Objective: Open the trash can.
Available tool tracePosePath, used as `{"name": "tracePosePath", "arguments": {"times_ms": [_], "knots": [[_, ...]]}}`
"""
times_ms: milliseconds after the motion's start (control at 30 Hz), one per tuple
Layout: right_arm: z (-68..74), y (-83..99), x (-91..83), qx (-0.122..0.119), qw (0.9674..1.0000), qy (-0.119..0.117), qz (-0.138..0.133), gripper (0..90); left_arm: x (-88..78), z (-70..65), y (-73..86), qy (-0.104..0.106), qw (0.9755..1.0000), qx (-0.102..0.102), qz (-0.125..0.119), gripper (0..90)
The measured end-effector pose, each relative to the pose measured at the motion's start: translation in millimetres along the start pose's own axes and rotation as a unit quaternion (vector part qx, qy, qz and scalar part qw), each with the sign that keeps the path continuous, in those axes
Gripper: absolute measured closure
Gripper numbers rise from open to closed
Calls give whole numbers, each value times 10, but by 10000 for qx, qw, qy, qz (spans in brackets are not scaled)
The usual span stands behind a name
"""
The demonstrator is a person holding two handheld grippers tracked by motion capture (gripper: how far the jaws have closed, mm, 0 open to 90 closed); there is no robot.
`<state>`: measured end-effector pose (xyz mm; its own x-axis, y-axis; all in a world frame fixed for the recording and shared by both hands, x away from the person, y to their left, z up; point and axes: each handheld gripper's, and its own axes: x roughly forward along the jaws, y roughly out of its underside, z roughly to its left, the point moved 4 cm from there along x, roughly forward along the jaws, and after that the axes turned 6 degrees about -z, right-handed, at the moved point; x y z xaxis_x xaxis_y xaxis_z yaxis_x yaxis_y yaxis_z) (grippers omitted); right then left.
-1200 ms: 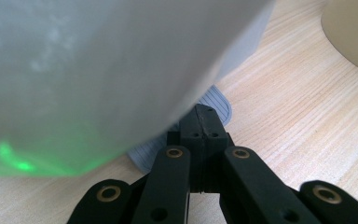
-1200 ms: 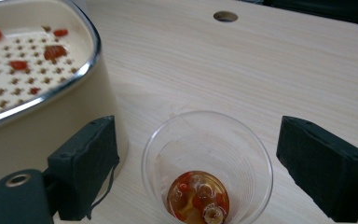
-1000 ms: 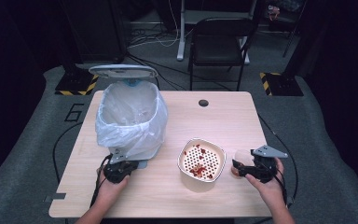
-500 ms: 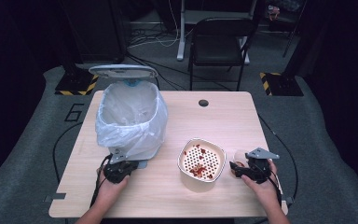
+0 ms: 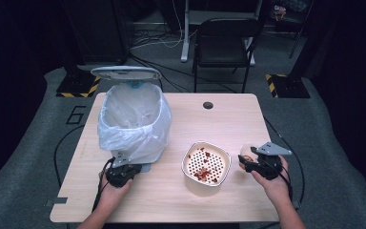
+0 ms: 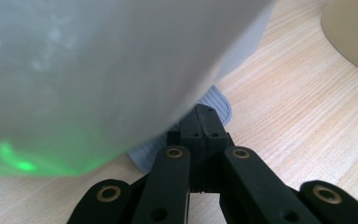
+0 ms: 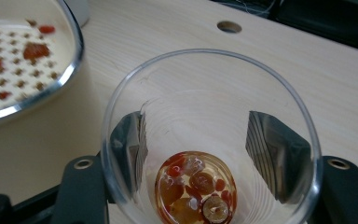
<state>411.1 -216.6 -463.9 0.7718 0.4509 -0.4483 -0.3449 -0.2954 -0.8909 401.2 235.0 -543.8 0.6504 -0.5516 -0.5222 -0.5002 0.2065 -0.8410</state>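
Two jaws of the right gripper (image 7: 205, 154) have just been closing, and a clear glass (image 7: 209, 140) now stands between them; its pads are seen through the glass wall on either side, pressed against it, so the glass is judged to be clamped. A little liquid with red and brown fruit pieces (image 7: 196, 191) lies at the bottom of the glass. Compared with a second ago, the right gripper (image 5: 262, 164) has been brought nearer the glass (image 5: 249, 153), close to the table's right edge (image 5: 271, 143), and the glass is now enclosed rather than merely approached. Just beside it, toward the table's middle, a cream strainer bowl (image 5: 206, 164) is set, with red bits scattered over its perforated insert. The grasp suggests that the glass is about to be lifted and emptied, probably over the strainer.

The left gripper (image 6: 204, 128) is shut, jaws together, its tips resting on the ribbed pedal (image 6: 216, 105) of the bagged bin (image 5: 133, 121) near the table's left front corner; the lid (image 5: 125, 72) stands raised.
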Motion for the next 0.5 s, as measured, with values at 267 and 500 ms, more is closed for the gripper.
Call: {"name": "tracePosePath", "arguments": {"times_ms": [267, 500], "knots": [[88, -422, 61, -785, 9964, -314, -52, 392, 0, -1, 0, -1, 10000, 0, -1, 900], [99, -683, 180, -1309, 9903, -440, -153, 395, 0, -1, 0, 1, 10000, -2, -1, 900]]}}
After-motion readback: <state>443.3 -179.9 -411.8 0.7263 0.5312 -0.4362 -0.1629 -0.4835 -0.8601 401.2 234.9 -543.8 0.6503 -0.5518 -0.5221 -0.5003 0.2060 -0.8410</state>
